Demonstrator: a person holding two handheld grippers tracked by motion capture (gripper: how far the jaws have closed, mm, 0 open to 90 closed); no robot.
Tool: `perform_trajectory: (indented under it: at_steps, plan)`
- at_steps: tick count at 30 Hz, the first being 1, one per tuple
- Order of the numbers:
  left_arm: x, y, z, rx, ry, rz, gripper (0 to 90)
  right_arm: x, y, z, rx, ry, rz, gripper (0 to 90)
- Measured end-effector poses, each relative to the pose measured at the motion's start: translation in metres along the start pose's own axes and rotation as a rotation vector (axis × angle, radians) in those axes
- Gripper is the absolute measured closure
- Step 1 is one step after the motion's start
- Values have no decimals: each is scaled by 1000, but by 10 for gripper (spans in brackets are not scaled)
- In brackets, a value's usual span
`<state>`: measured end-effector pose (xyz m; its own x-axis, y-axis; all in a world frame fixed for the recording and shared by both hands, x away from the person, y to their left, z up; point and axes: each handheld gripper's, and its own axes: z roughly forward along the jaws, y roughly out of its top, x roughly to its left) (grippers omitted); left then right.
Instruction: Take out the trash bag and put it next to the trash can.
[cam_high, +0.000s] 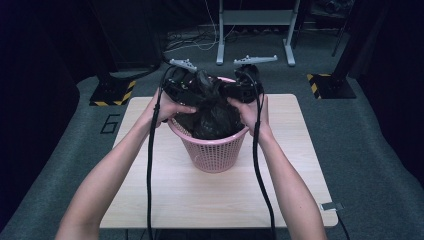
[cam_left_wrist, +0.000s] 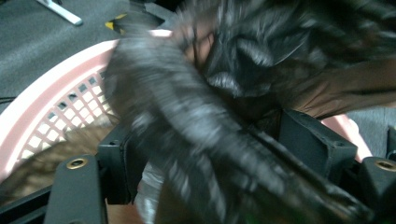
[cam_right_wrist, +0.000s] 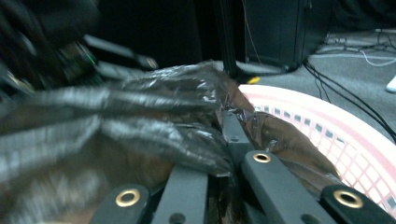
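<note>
The high view looks forward and down from above the person's side of the bench (cam_high: 165, 200), taking in the whole top. Both gripper views sit very close, sharing the pink basket (cam_left_wrist: 42, 112) and the black bag (cam_right_wrist: 154, 102).

baskets: one pink basket (cam_high: 215, 155), standing on the table
bags: one black plastic bag (cam_high: 212, 112), bunched in the basket's mouth
grippers: two, a left gripper (cam_high: 186, 86) and a right gripper (cam_high: 240, 89), one on each side of the bag
hands: two, a left hand (cam_high: 170, 109) and a right hand (cam_high: 250, 112)
tables: one light wooden table (cam_high: 210, 200)
cables: two black cables (cam_high: 150, 165), one trailing from each gripper
hazard-striped feet: two striped feet (cam_high: 112, 93) on the floor beyond the table
</note>
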<state>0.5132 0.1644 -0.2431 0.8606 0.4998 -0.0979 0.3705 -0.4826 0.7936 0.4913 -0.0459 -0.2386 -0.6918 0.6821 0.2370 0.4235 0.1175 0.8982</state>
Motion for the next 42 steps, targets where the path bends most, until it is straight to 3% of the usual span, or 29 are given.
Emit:
perform_trajectory:
  at_steps: [3, 5, 8, 10, 15, 16, 19, 21, 25, 27, 29, 32, 36, 38, 42]
  plan:
    - [-4, 0, 8, 26, 26, 23, 325, 2, 2, -2, -39, 41, 18, 900]
    - [-6, -1, 12, 30, 33, 34, 499, 4, 3, -3, -60, 84, 31, 900]
    - [-5, -4, 15, 14, 52, 41, 751, 6, 3, -4, -60, 110, 27, 900]
    - [-3, -4, 15, 2, 79, 40, 868, 7, 3, -5, -50, 118, 21, 900]
    - [2, -4, 8, -33, 145, 38, 900, 2, -2, -9, -22, 95, 6, 883]
    - [3, -4, 6, -42, 157, 39, 900, 0, -3, -10, -16, 94, 5, 839]
    - [4, -3, -1, -74, 151, 32, 900, 2, -4, -12, 16, -29, -64, 586]
    - [3, -1, -7, -100, 131, 33, 900, 3, -5, -10, 68, -114, -118, 450]
    - [-5, 6, -19, -139, 99, 56, 900, -1, -8, 6, 173, -132, -126, 226]
    - [-10, 9, -24, -158, 70, 61, 900, -2, -9, 13, 190, -116, -132, 200]
    - [-15, 11, -27, -171, 37, 69, 900, -1, -10, 17, 189, -102, -143, 256]
    - [-19, 12, -29, -161, 43, 89, 900, 2, -11, 22, 190, -90, -177, 553]
    - [-15, 9, -32, -162, 50, 76, 894, 7, -11, 21, 180, -88, -196, 864]
    - [-13, 7, -33, -156, 60, 76, 867, 9, -11, 19, 165, -109, -211, 899]
    - [-7, 4, -35, -132, 103, 80, 605, 10, -10, 14, 114, -107, -227, 900]
